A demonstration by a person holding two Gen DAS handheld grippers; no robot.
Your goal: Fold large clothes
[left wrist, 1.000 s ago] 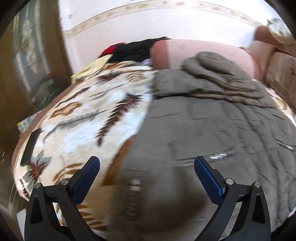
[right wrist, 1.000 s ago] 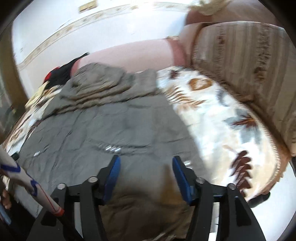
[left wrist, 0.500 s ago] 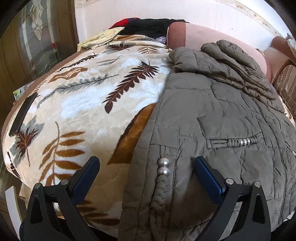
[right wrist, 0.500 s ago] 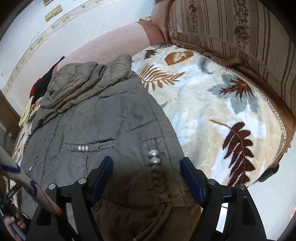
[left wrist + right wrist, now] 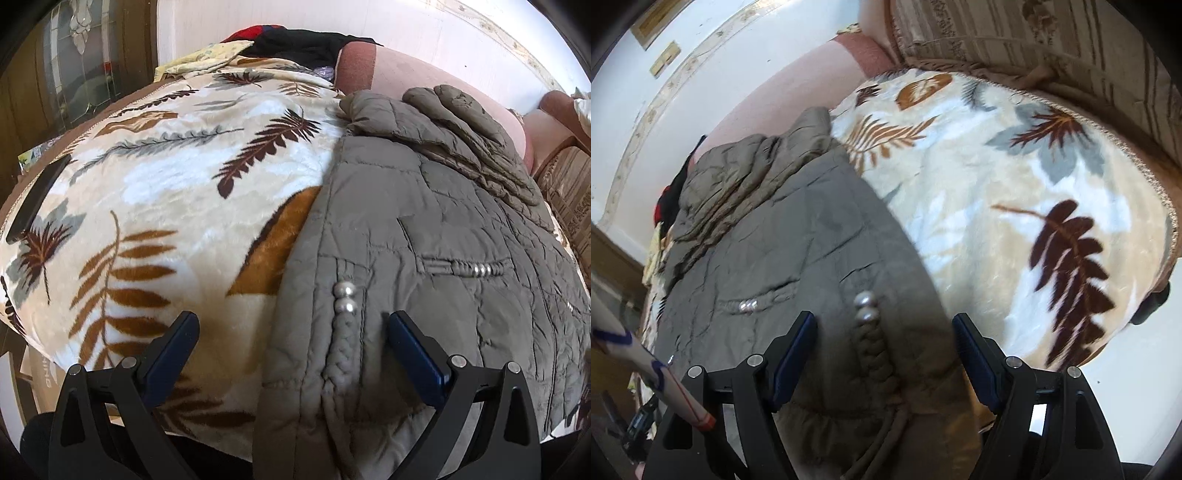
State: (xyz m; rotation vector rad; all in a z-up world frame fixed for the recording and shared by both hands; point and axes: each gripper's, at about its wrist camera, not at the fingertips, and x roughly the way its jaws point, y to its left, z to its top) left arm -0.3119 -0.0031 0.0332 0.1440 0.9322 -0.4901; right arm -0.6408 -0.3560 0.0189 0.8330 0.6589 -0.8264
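One jacket (image 5: 424, 236) lies flat on the blanket (image 5: 177, 206), hem toward both tongs, its length running away to the hood by the bolster (image 5: 406, 74). Left tongs (image 5: 291, 354) and right tongs (image 5: 884, 350) gape apart, each straddling a hem corner with two pearls (image 5: 345, 297) and a braid.

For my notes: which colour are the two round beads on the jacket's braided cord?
Silvery pearl-white beads on the grey-olive jacket; clearest in the left wrist view.
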